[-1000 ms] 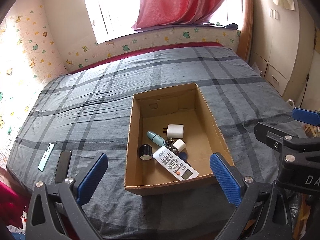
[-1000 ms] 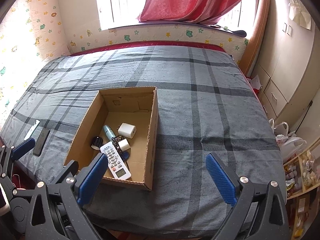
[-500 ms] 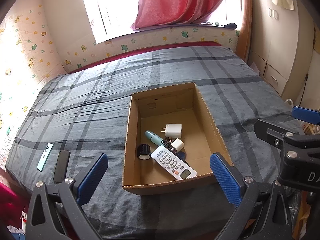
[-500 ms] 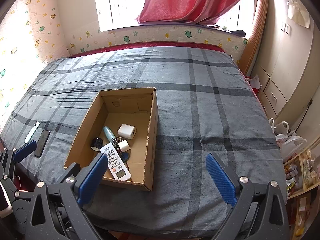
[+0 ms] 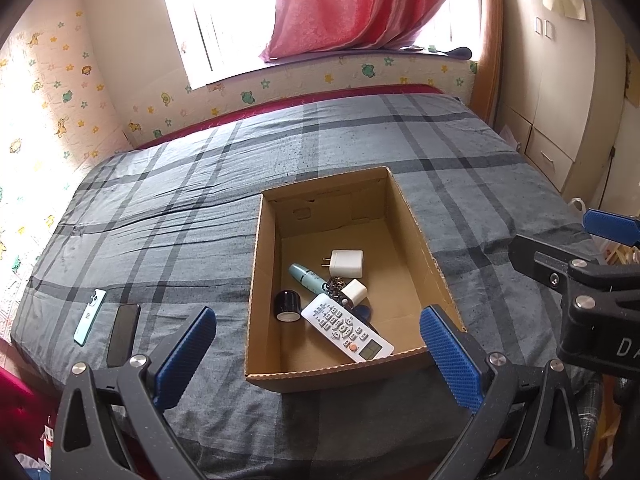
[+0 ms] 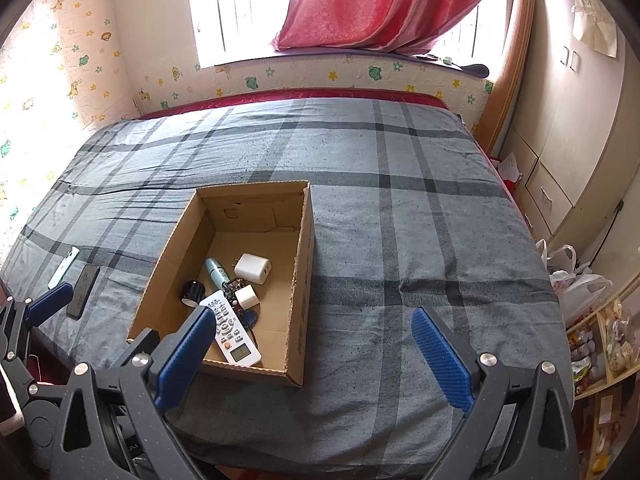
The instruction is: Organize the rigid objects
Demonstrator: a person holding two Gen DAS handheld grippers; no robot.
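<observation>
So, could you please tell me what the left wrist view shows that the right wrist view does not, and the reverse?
Only the left wrist view shows the right gripper from outside, at its right edge.

Only the right wrist view shows the white plastic bags and stocked wooden shelf beside the bed, and the left gripper from outside.

Both show the open brown cardboard box on the grey plaid bedspread, holding a white remote control, with a mint-green phone and black phone lying outside it.

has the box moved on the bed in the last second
No. The box keeps its place against the bedspread's dark stripes and the two phones; the small shift in view looks like camera motion.
</observation>
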